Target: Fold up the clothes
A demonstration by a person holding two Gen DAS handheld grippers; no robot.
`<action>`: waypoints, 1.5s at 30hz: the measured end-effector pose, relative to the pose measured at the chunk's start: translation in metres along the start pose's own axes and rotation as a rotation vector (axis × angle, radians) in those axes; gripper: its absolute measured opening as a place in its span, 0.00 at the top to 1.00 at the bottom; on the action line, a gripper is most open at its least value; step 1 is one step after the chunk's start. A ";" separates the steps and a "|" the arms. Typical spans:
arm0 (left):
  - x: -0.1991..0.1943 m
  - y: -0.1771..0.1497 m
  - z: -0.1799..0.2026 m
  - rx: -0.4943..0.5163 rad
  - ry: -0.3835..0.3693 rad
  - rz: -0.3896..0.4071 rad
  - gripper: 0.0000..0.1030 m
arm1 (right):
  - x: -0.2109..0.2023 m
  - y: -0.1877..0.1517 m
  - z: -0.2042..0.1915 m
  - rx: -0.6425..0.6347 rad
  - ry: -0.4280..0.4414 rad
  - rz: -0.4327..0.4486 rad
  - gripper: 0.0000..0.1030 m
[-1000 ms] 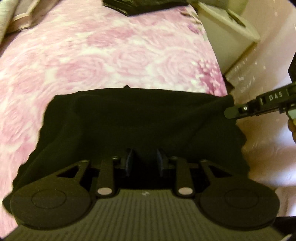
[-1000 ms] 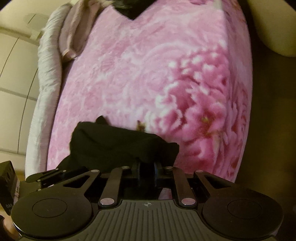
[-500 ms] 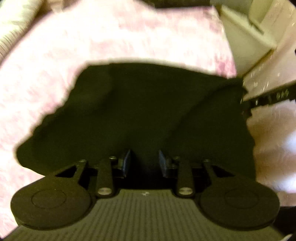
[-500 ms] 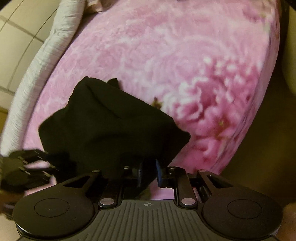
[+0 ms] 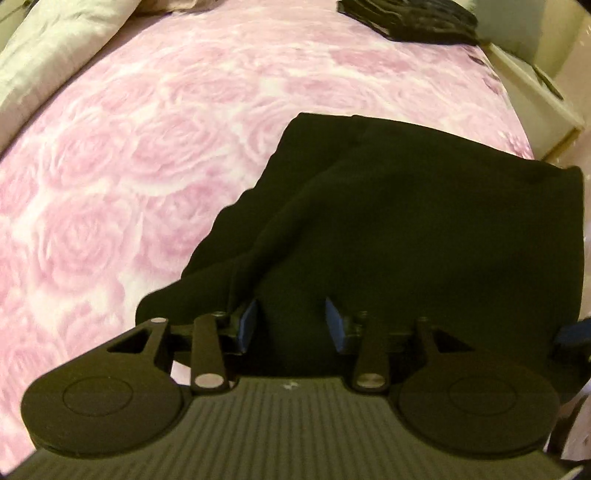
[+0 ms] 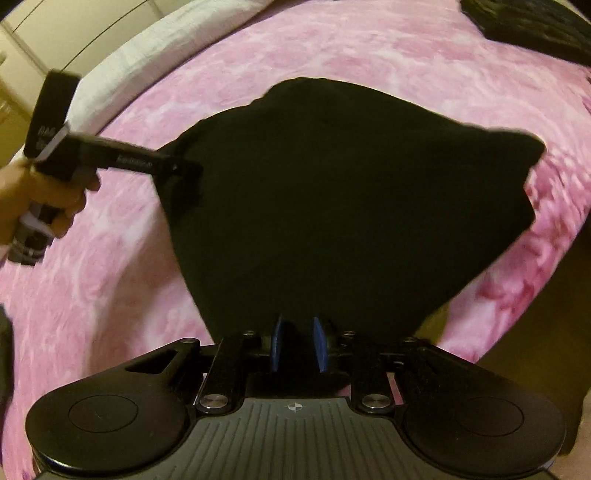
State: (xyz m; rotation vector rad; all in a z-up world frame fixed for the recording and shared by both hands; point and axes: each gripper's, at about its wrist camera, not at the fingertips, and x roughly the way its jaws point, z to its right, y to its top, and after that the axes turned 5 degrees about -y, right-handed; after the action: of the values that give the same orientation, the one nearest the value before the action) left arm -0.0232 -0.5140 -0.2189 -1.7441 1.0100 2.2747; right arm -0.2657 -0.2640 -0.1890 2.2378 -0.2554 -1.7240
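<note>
A black garment (image 5: 424, 229) lies bunched on the pink rose bedspread (image 5: 129, 155). In the left wrist view my left gripper (image 5: 291, 325) sits low over its near edge. Its jaws are opening, and dark cloth fills the wide gap between the blue pads (image 5: 246, 325) without being squeezed. The right wrist view shows the garment (image 6: 351, 206) narrowing down into my right gripper (image 6: 297, 343). Those jaws are opening too, with the pads (image 6: 318, 343) still close against the cloth. The left gripper (image 6: 181, 173), in a person's hand (image 6: 51, 195), meets the garment's left corner.
A pile of dark folded clothes (image 5: 413, 16) lies at the far end of the bed. A pale pillow or quilt (image 5: 48, 55) runs along the bed's left side. A white cabinet (image 5: 532, 96) stands beyond the bed's right edge, where the bedspread drops off.
Both grippers have swept across the bed with the black garment, which now covers more of each view. The right gripper has rolled. Both pairs of pads stand wider apart than before.
</note>
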 end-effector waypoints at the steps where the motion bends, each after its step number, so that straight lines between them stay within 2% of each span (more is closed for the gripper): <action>1: -0.004 -0.002 -0.001 0.000 -0.002 0.005 0.64 | -0.007 0.001 -0.003 0.006 -0.012 0.011 0.78; 4: -0.009 -0.003 -0.003 -0.013 -0.009 0.012 0.65 | -0.017 -0.003 -0.015 -0.020 -0.030 0.023 0.78; 8: 0.000 -0.004 -0.004 -0.035 -0.013 -0.012 0.63 | -0.001 -0.015 -0.017 -0.041 -0.025 -0.010 0.78; 13: -0.017 0.007 0.009 0.032 0.008 -0.055 0.68 | -0.016 0.009 -0.023 -0.038 -0.054 -0.066 0.78; 15: -0.030 0.005 0.013 0.054 0.006 -0.071 0.68 | -0.028 0.013 -0.030 -0.054 -0.089 -0.080 0.73; 17: -0.045 -0.003 0.018 0.074 0.011 -0.086 0.67 | -0.037 0.013 -0.036 -0.066 -0.143 -0.112 0.54; 19: -0.060 -0.010 0.022 0.095 0.015 -0.101 0.66 | -0.046 0.010 -0.040 -0.068 -0.184 -0.139 0.48; 24: -0.090 -0.031 0.029 0.138 0.005 -0.136 0.66 | -0.059 0.004 -0.048 -0.081 -0.234 -0.191 0.47; 32: -0.113 -0.048 0.046 0.240 0.004 -0.137 0.66 | -0.091 0.001 -0.066 -0.089 -0.268 -0.124 0.47; 40: -0.120 -0.055 0.061 0.336 -0.006 -0.110 0.62 | -0.100 0.000 -0.074 -0.108 -0.288 -0.096 0.47; 43: -0.124 -0.063 0.067 0.452 -0.006 -0.074 0.56 | -0.099 -0.004 -0.077 -0.127 -0.295 -0.099 0.45; 45: -0.126 -0.073 0.072 0.596 0.019 -0.039 0.40 | -0.098 -0.008 -0.080 -0.166 -0.311 -0.090 0.39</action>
State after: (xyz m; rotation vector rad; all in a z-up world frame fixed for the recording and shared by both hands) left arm -0.0063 -0.3792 -0.1304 -1.5040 1.4482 1.6809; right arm -0.2147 -0.2142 -0.0843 1.8874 -0.0749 -2.0578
